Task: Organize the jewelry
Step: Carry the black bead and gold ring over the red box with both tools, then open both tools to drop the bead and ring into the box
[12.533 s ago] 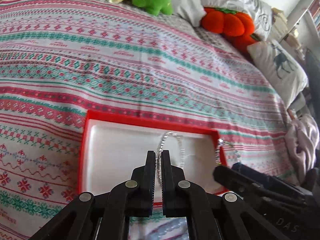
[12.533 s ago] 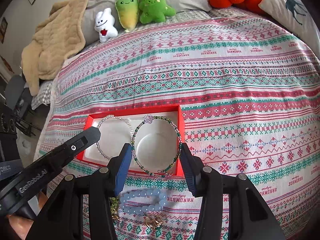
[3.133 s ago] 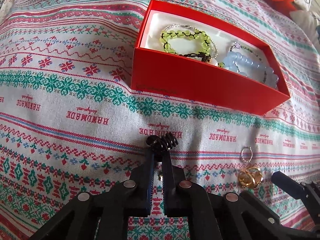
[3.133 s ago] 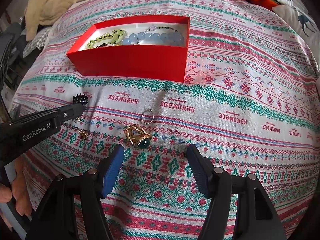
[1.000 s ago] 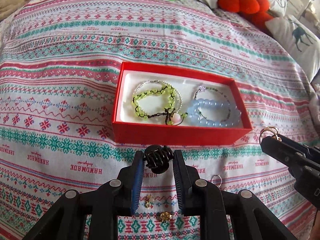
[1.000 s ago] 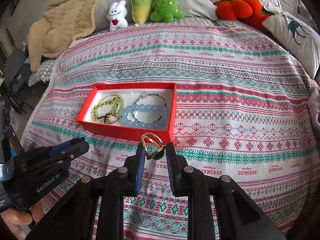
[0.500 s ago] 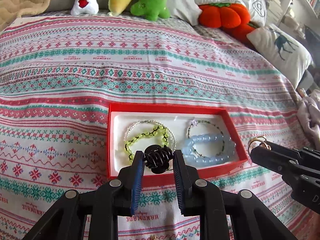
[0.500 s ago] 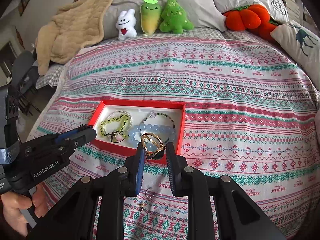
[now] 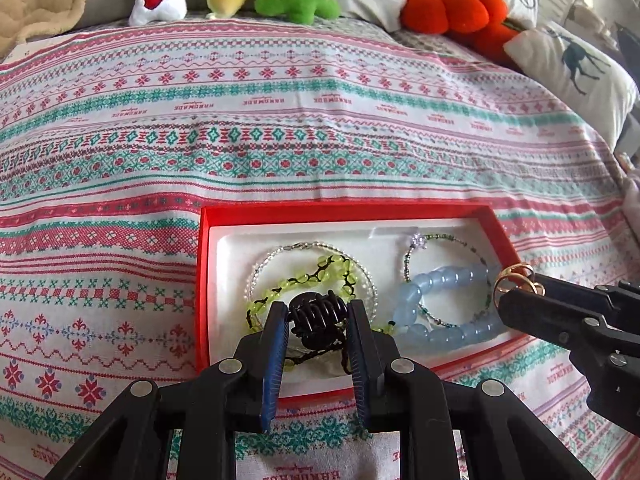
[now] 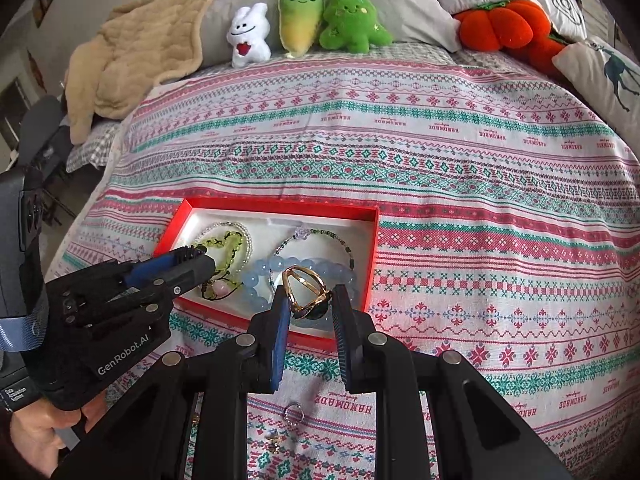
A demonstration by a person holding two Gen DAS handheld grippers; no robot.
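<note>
- Red box [image 9: 202, 280] with a white lining sits on the patterned bedspread [image 9: 280, 120], just ahead of and below both grippers.
- Left gripper [image 9: 318, 316] is clamped on a black hair claw [image 9: 318, 314], pads pressing its two sides; the claw hangs over the box's near left part.
- Under and just beyond the claw lie a green bead bracelet [image 9: 320, 276] and a clear bead bracelet [image 9: 264, 264], overlapping.
- Right gripper [image 10: 308, 300] pinches a gold ring [image 10: 304, 284] with a dark stone, jaws narrow, over the box's near right edge.
- Beyond the ring, inside the box, a blue bead bracelet [image 10: 260, 276] lies across a thin green bead bracelet [image 10: 344, 246].
- Below the right gripper, on the bedspread outside the box, lie a small silver ring [image 10: 294, 414] and a small gold piece [image 10: 274, 446], apart from each other.
- A hand [image 10: 36, 436] grips the left gripper's handle at the right view's lower left.
- Plush toys [image 10: 304, 20] stand far beyond the box.
</note>
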